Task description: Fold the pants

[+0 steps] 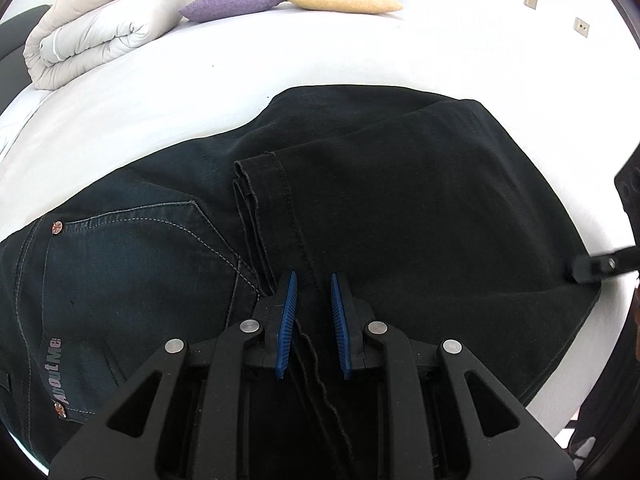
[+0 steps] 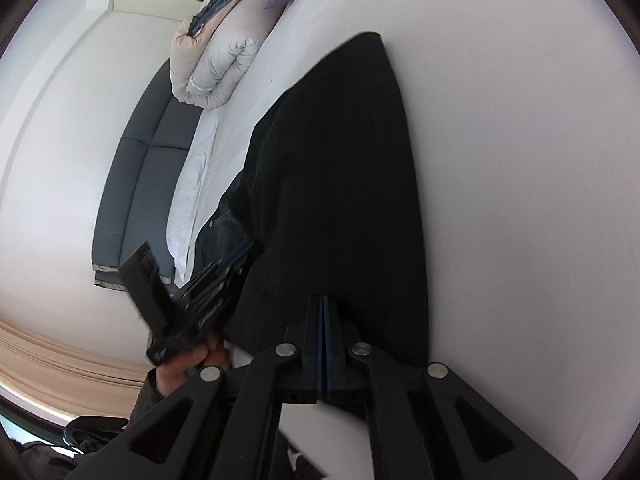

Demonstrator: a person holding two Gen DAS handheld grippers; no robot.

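black pants (image 1: 360,184) lie half-folded on a white bed (image 1: 200,80), a gripper working at each end.

the pants' long axis runs left to right along the near edge, hems doubled back towards the waist. the left gripper (image 1: 314,312) straddles a seam, narrowly parted; a grip is unclear. the right gripper (image 2: 323,336), clenched, pinches the fold and is nearer for the next fold.
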